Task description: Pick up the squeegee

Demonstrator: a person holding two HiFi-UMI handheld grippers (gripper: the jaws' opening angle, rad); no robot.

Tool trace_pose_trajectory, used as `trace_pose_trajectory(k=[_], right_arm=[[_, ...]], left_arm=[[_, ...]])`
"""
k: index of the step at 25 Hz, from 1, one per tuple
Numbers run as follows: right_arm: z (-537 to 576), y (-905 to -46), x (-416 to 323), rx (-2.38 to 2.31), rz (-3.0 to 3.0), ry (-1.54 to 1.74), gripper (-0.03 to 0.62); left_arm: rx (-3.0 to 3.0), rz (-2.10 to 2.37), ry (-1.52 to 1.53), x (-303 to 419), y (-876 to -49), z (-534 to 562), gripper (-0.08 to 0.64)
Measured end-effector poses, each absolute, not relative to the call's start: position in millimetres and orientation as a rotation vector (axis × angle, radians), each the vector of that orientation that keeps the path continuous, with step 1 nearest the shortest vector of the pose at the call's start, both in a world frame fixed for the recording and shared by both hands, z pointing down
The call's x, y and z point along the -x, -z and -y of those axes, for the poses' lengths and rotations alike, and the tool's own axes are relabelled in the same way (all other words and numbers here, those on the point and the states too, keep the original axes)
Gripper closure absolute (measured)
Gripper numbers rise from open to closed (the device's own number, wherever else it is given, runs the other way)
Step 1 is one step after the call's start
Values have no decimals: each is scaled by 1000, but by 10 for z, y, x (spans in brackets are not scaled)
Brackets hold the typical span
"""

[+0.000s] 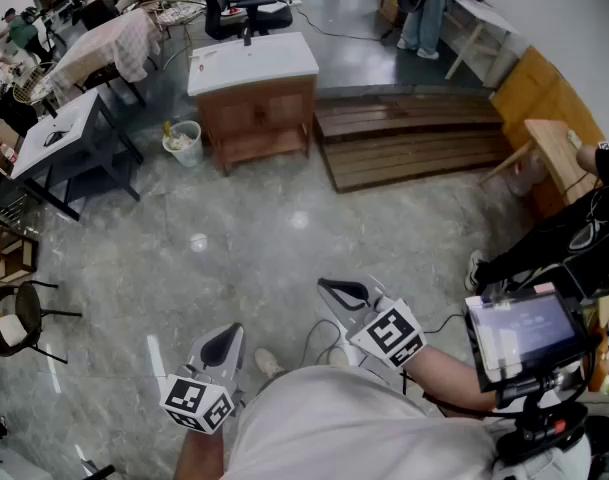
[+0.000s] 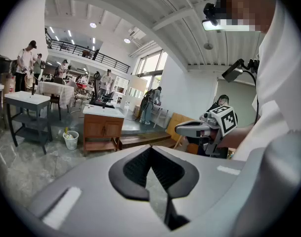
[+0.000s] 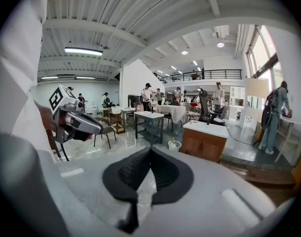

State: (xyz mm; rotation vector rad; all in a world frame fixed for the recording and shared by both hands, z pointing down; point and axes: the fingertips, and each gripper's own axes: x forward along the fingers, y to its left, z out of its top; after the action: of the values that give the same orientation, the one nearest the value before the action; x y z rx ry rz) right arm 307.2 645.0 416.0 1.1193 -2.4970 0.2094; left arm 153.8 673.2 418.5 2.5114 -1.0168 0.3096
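Note:
No squeegee shows in any view. In the head view I stand on a grey stone floor with both grippers held in front of my body. My left gripper point(image 1: 222, 340) is low at the left, its jaws shut with nothing between them, and it points out over the floor. My right gripper point(image 1: 344, 290) sits a little higher at the right, also shut and empty. The left gripper view shows its own closed jaws point(image 2: 151, 149) and the right gripper point(image 2: 192, 128) beside it. From the right gripper view, its closed jaws point(image 3: 150, 151) face the room, with the left gripper point(image 3: 83, 124) at the left.
A wooden cabinet with a white top point(image 1: 252, 88) stands ahead, a white bin point(image 1: 184, 143) beside it. A low wooden platform point(image 1: 414, 138) lies to its right. A dark table point(image 1: 69, 133) and a chair point(image 1: 19, 318) are at the left. A screen on a rig point(image 1: 524, 333) is at my right.

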Motion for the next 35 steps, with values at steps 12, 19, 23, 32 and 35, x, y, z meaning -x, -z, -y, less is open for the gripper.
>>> trace_pose_trajectory(k=[12,19,23,32,35], right_arm=[[-6102,-4243,-1746,-1050,2534,-163,589],[-6077,-4279,-1412,-1026,2514,-104,574],[-5751,-4185,-1205,-1034,2519,-93,551],[-4392,-4392,-1098,-1029,2547,-148,523],[-3777,-4285,-1040,-1030,2577,-137,523]], left_arm=[[-2518,1074,-388,-263,-4427,-6485,552],[-2522,1133,-351,5,-4412,-6395,552],[-2517,1192,-332,209,-4331,-6146,552],[-2490,1238,-369,337,-4371,-5001,505],[-2495,1270,-384,386,-4222,-4453,500]])
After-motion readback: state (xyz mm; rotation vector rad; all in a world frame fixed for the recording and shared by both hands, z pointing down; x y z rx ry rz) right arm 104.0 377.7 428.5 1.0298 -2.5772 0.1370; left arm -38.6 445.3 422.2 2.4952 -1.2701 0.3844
